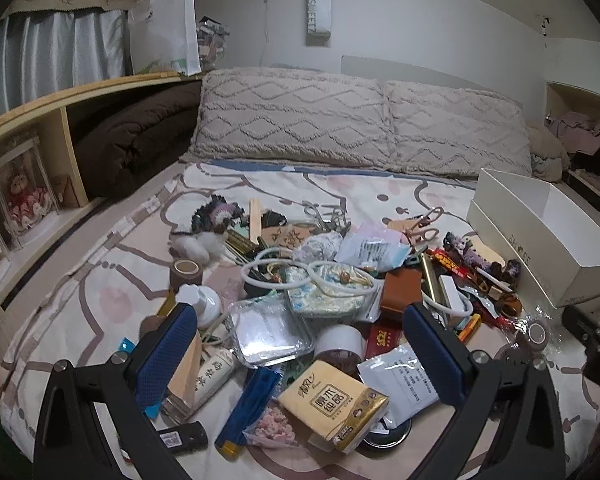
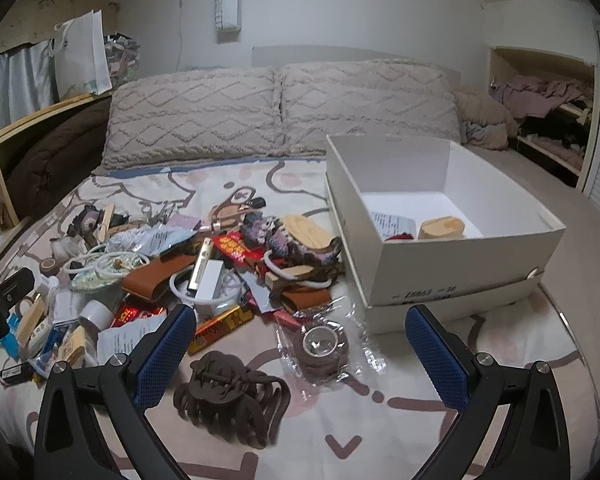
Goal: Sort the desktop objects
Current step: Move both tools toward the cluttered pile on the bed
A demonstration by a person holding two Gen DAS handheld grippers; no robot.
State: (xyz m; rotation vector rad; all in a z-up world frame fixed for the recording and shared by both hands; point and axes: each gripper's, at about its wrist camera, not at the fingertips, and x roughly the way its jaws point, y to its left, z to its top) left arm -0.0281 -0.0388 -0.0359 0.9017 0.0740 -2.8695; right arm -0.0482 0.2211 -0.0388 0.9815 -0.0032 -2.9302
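Both hand-held grippers, left (image 1: 300, 332) and right (image 2: 300, 332), hover with jaws apart, holding nothing. Clutter covers the bed (image 2: 420, 420) beside a white shoebox (image 2: 452, 256).

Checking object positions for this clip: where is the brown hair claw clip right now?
In the right wrist view, the brown hair claw clip lies on the bedspread, low centre-left, beside the wrapped tape roll.

Hanging bag (image 1: 318, 14) reads "SWEET"; box (image 2: 440, 276) perhaps "Z8863".
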